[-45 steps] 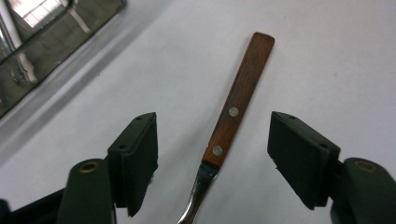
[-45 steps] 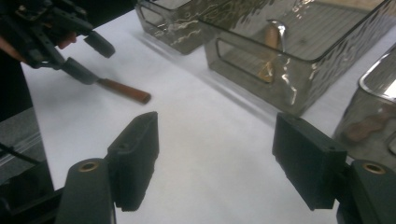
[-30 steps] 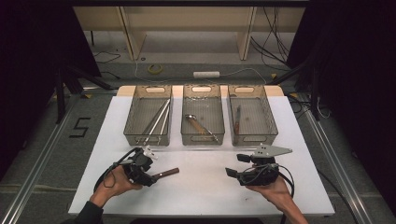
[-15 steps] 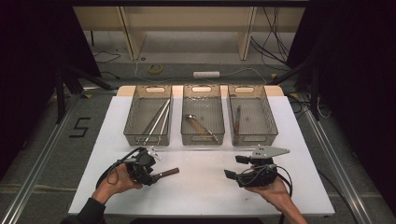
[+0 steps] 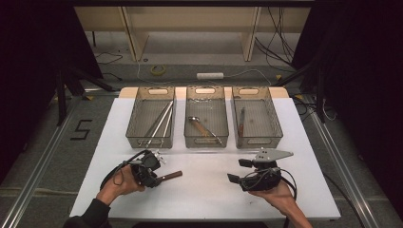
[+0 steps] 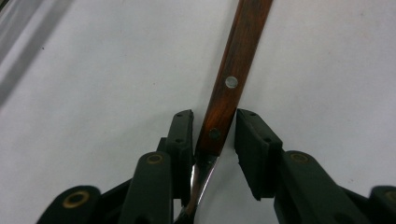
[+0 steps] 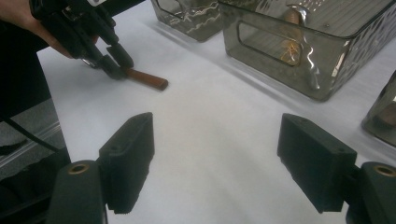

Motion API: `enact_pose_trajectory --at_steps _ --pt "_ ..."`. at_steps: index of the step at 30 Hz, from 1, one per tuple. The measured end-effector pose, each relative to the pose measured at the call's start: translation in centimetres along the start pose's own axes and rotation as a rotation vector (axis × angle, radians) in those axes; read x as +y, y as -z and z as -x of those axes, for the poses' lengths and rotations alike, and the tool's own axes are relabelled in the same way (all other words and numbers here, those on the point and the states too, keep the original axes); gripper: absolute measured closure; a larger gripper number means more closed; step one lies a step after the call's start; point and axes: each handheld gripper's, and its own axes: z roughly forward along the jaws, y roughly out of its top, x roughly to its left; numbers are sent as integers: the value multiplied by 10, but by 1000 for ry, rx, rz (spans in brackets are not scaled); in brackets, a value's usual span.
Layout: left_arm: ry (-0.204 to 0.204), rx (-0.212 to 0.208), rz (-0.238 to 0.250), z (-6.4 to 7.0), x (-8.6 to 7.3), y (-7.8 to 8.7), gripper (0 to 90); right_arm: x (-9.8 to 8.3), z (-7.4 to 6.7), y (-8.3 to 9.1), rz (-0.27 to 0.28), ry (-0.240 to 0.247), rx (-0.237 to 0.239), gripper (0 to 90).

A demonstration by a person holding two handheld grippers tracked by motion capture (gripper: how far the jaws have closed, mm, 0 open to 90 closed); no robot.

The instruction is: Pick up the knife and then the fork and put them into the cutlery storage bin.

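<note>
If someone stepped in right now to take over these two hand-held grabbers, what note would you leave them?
Left gripper: its jaws have just been closing around the wooden-handled utensil lying on the white table. One pad touches the handle, the other stands a little off, so it is not clamped yet.
Right gripper: open, nothing in it, hovering over the table.
Three mesh bins stand in a row at the back, each already holding cutlery.
Done: left gripper lined up on the handle.
Left, probably: finish the grip, lift, and drop the utensil into its matching bin.
</note>
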Motion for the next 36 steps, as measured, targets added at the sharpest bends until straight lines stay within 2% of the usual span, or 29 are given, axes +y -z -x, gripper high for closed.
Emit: enact_pose_trajectory --at_steps 6,7,15,16,21,28,36 --pt "-14 6 -15 2 2 0 680 0 0 1 1 -3 -5 288" --pt "-28 10 -22 2 3 0 687 0 0 1 5 -2 -5 289" --pt "-26 3 -16 4 4 -1 739 1 0 1 5 -2 -5 291" --pt "-38 3 -26 3 4 -1 743 1 0 1 5 -2 -6 291" --pt "-48 6 -26 4 4 -1 758 1 0 1 6 -1 -6 293" --pt "-42 11 -10 5 2 0 764 1 -1 1 7 -2 -3 296" --pt "-4 -40 15 2 1 3 767 2 -2 1 12 -1 4 300"
